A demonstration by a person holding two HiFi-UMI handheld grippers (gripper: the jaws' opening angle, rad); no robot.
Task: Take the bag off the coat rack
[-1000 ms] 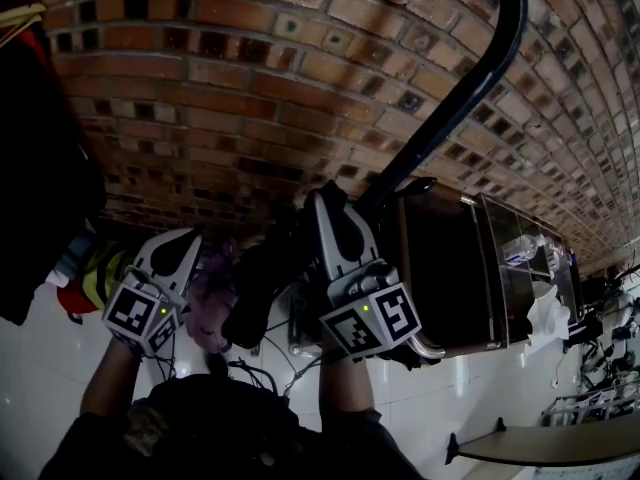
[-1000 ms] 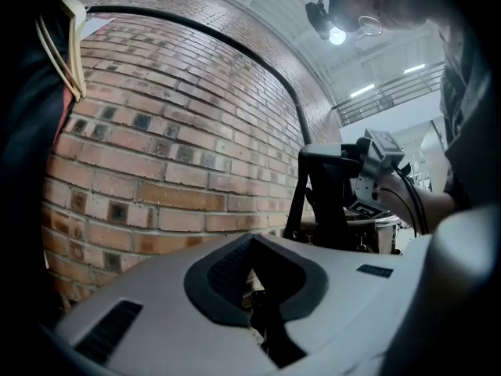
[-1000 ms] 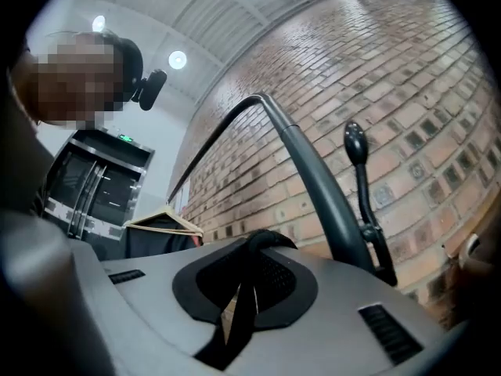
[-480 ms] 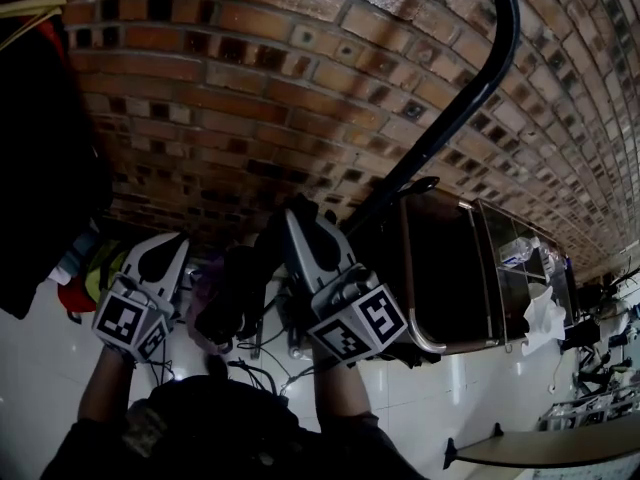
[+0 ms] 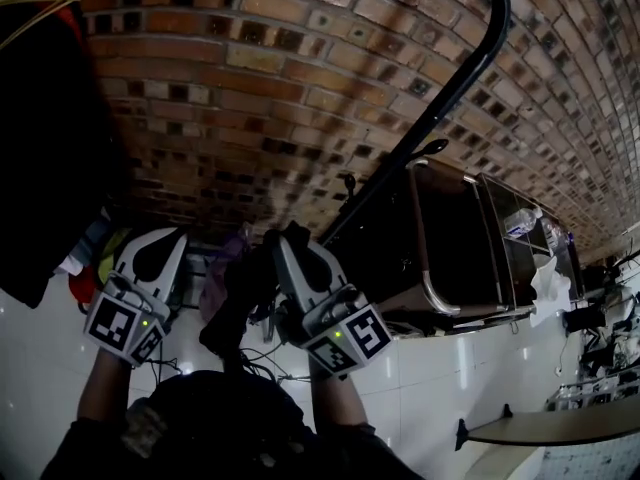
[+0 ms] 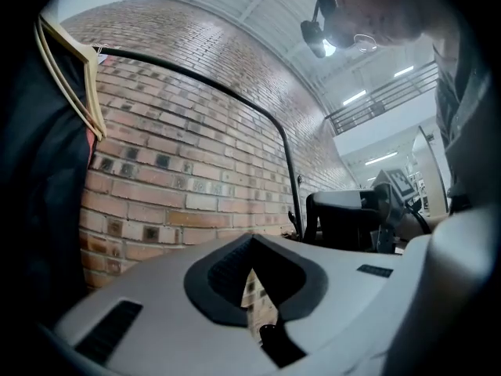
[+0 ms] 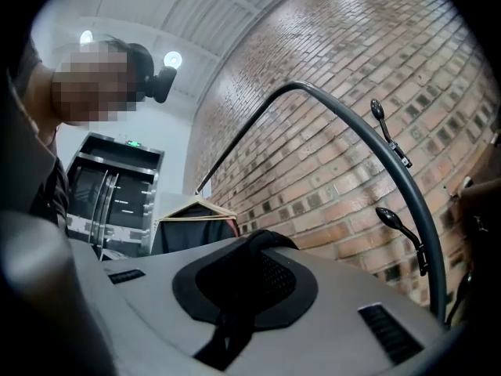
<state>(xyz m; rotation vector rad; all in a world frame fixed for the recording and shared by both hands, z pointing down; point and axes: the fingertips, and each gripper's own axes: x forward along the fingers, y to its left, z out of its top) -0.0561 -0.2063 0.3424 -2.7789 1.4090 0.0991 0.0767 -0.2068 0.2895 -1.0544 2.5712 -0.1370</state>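
The coat rack is a black curved pole [image 5: 455, 78] standing in front of a brick wall; it also shows in the right gripper view [image 7: 376, 135], with hooks [image 7: 399, 222] on it. A dark bag [image 5: 238, 303] hangs below my right gripper [image 5: 290, 236], left of the pole and apart from it. That gripper [image 7: 254, 245] is shut on the bag's black strap [image 7: 233, 323], which runs between its pads. My left gripper [image 5: 160, 243] points up beside it, shut, with nothing held [image 6: 252, 269].
Dark clothes on a wooden hanger [image 6: 74, 69] hang at the left [image 5: 40, 138]. A metal-framed cabinet [image 5: 470, 248] stands to the right of the rack. Cables and a pinkish item [image 5: 215, 283] lie low by the wall, above the white tiled floor [image 5: 40, 368].
My right gripper has moved left and away from the rack pole, carrying the bag with it. The left gripper has shifted slightly left as well.
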